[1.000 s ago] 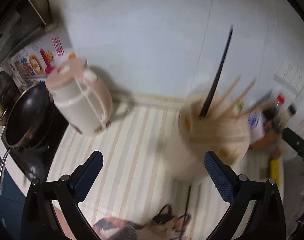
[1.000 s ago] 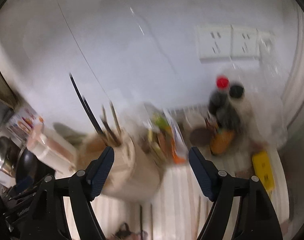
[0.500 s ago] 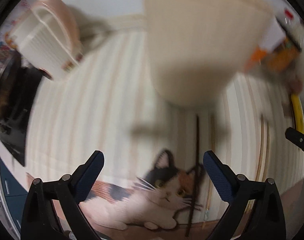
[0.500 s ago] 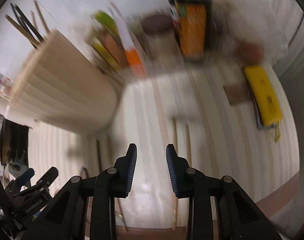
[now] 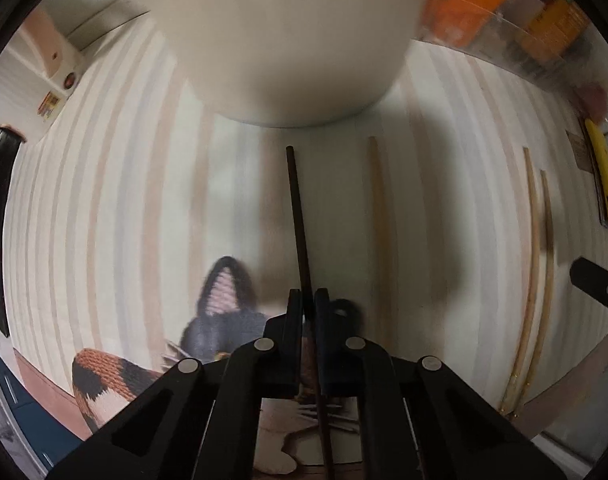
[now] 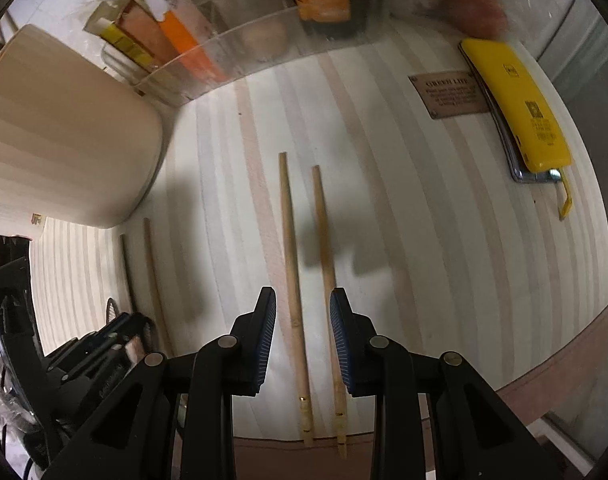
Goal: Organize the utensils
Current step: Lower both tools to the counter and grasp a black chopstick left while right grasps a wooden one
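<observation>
The mat is cream with pale beige, pink and grey stripes running lengthwise, edged with a brownish-pink border; a calico cat is printed on it in black, orange and pinkish white. The utensil holder is plain cream-beige. One chopstick is dark brown, almost black; the single chopstick beside it is light tan. The pair of bamboo chopsticks is honey-yellow. The left gripper and right gripper are black, the right one with blue ribbed pads. The phone case is bright yellow. The packets in the clear bin are orange, white, lime green and brown.
</observation>
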Tool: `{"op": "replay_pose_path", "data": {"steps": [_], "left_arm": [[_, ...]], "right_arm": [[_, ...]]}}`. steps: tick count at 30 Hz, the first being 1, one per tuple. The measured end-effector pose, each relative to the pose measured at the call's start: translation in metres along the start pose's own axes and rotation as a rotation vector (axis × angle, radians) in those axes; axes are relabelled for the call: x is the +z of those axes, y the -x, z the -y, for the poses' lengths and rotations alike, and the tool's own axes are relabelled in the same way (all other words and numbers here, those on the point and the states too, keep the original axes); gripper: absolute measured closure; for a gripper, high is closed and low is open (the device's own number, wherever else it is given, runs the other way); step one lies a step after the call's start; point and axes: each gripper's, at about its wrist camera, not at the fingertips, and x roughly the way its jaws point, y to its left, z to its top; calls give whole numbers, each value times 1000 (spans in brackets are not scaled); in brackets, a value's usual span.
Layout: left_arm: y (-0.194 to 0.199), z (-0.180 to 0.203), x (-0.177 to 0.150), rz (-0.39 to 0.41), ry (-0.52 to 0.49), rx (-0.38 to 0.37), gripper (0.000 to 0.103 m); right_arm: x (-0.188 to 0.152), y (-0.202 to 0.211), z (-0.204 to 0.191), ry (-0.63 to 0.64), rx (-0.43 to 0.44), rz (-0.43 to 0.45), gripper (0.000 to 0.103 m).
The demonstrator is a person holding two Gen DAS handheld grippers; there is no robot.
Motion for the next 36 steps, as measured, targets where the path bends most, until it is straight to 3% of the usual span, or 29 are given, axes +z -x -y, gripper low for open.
{"op": "replay_pose_path", "data": {"steps": [5, 9, 15, 25, 26, 27, 32, 36], "left_arm": [[3, -40, -7, 3, 64, 60, 100], [4, -71, -19, -2, 121, 129, 100], [4, -104, -28, -2, 205, 198, 100], [-2, -129, -35, 6, 239, 166, 100], [-1, -126, -35, 6, 237, 163, 100], [-1, -125, -35, 4, 233, 153, 100], [1, -111, -35, 0, 198, 72, 100], [0, -94, -34, -11, 155, 10, 100]], "right_arm": [[0, -4, -11, 16, 47, -18, 73], [-8, -16, -47, 71, 94, -47, 73], [-21, -41, -112, 190, 35, -75, 73], [-45, -74, -177, 407, -190, -89, 75], [-46, -75, -179, 414, -192, -84, 81], [-47, -74, -180, 426, -203, -84, 95], [-48, -71, -166, 447, -249, -106, 96], [-51, -68, -150, 459, -222, -158, 96]]}}
